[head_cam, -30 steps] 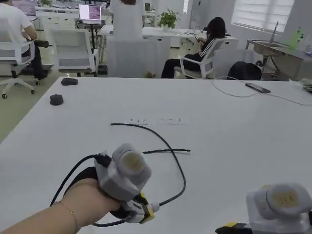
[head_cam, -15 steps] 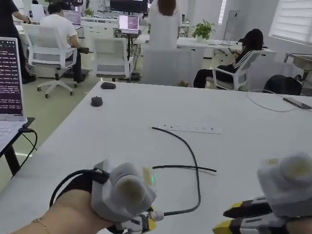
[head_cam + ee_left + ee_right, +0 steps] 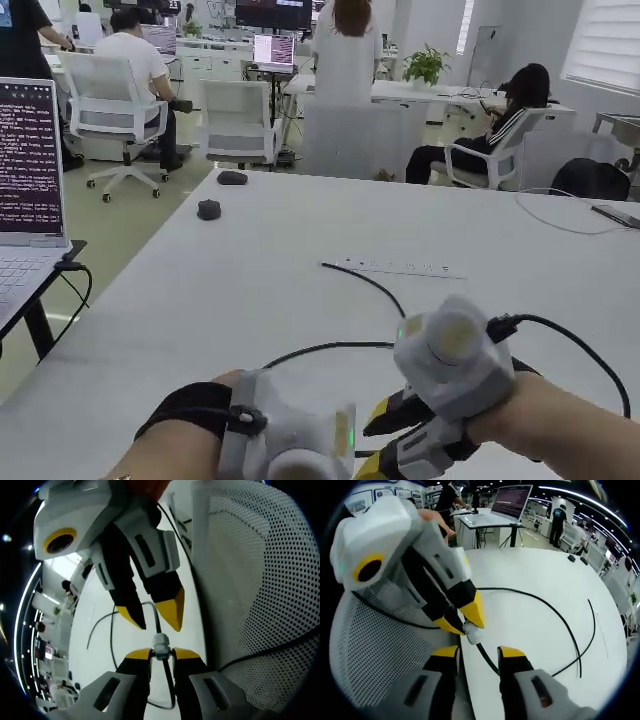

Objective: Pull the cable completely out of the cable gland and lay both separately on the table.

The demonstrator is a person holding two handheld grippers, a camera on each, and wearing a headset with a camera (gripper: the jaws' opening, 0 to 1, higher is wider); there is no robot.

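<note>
The white cable gland (image 3: pixel 161 642) sits pinched between my left gripper's (image 3: pixel 162 654) yellow tips, which are shut on it. The black cable (image 3: pixel 115 625) runs out of the gland and loops over the white table (image 3: pixel 250 290). My right gripper (image 3: pixel 478 652) faces the left one tip to tip and is open. A stretch of the cable (image 3: pixel 487 661) just behind the gland (image 3: pixel 472 632) lies between its jaws. In the head view both grippers meet near the table's front edge, the right gripper (image 3: pixel 372 440) low at centre, with the cable (image 3: pixel 340 347) curving away behind them.
A white power strip (image 3: pixel 400 268) lies further back on the table, and two dark mice (image 3: pixel 209 209) rest at the far left. A laptop (image 3: pixel 25 160) stands on a side table to the left. A white mesh chair back (image 3: pixel 250 580) is close to the grippers.
The right gripper has swung in from the right and now straddles the cable next to the gland. The left gripper has dropped lower in view, still on the gland. The head camera shifted.
</note>
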